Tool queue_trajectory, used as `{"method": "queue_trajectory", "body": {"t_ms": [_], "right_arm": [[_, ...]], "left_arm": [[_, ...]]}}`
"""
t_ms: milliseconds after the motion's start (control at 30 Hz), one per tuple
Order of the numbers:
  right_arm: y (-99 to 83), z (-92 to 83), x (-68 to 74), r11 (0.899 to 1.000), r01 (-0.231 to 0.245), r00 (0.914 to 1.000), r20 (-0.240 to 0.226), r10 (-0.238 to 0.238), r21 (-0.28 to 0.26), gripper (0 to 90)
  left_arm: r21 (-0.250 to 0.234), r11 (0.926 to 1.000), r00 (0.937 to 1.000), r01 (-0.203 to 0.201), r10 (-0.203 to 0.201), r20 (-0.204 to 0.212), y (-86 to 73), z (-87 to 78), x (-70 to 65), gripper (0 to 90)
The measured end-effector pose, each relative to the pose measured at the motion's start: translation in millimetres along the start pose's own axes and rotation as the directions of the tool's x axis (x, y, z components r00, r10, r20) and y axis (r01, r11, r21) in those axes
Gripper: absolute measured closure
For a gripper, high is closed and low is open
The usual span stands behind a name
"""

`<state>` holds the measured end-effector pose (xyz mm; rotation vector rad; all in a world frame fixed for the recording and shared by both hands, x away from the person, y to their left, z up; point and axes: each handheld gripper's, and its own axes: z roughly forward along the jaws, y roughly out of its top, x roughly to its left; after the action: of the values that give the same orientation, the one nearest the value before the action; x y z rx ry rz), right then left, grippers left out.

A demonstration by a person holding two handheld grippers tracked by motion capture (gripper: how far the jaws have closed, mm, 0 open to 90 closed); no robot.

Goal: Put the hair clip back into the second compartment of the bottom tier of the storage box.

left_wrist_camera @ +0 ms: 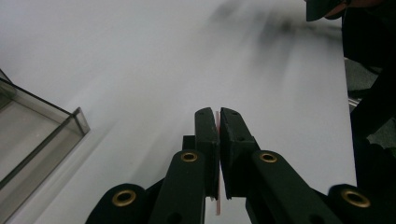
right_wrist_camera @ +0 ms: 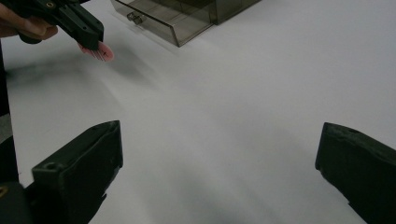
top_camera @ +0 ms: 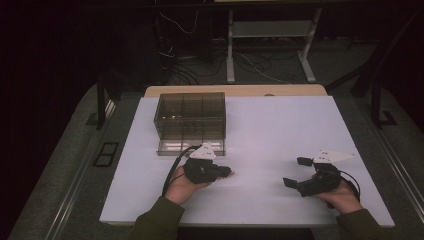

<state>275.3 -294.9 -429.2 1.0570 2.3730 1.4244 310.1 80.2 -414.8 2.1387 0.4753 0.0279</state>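
My left gripper [top_camera: 227, 172] rests low over the white table [top_camera: 280, 125], just in front of a smoky clear drawer box [top_camera: 190, 120]. Its jaws are shut on a thin, flat pink piece [left_wrist_camera: 217, 122], seen edge-on between the pads in the left gripper view. In the right gripper view the same pink piece [right_wrist_camera: 101, 52] sticks out of the left gripper [right_wrist_camera: 88, 37] as a small rounded disc. My right gripper [top_camera: 296, 172] hovers at the table's right front, jaws wide open with nothing between them [right_wrist_camera: 219, 158].
The box's bottom drawer [top_camera: 191, 146] stands pulled out toward me; its small handle [right_wrist_camera: 134, 18] faces the table. A corner of the box [left_wrist_camera: 32, 135] lies close to the left gripper's left. Cables and table legs [top_camera: 230, 55] lie on the floor beyond the far edge.
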Motion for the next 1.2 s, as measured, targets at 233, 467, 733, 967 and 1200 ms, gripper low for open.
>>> {"method": "queue_trajectory", "body": {"t_ms": [233,467,733,967,1200], "right_arm": [[0.1,0.3,0.0,1.0,0.0,1.0,-0.001,0.0,0.001,0.2],[0.0,0.4,-0.1,1.0,-0.003,1.0,0.0,0.003,0.002,0.2],[0.2,0.7,-0.2,1.0,-0.007,1.0,0.003,0.007,0.001,0.2],[0.1,0.5,-1.3,1.0,-0.006,1.0,0.005,0.006,0.001,0.2],[0.0,0.6,-1.3,1.0,-0.008,1.0,0.005,0.008,0.002,0.2]], "left_arm": [[-0.017,0.9998,1.0,0.007,-0.007,0.0,1.3,-7.8,3.5,85.7],[-0.024,0.9997,1.0,0.004,-0.005,-0.007,4.2,-14.8,6.3,85.7],[-0.031,0.9995,0.9999,0.003,-0.002,0.012,10.7,-20.9,14.8,85.7],[-0.03,0.9995,0.9994,-0.008,0.009,0.032,19.6,-21.8,22.5,85.6],[-0.03,0.9995,0.9994,-0.01,0.011,0.032,24.4,-19.2,30.9,85.6]]}}
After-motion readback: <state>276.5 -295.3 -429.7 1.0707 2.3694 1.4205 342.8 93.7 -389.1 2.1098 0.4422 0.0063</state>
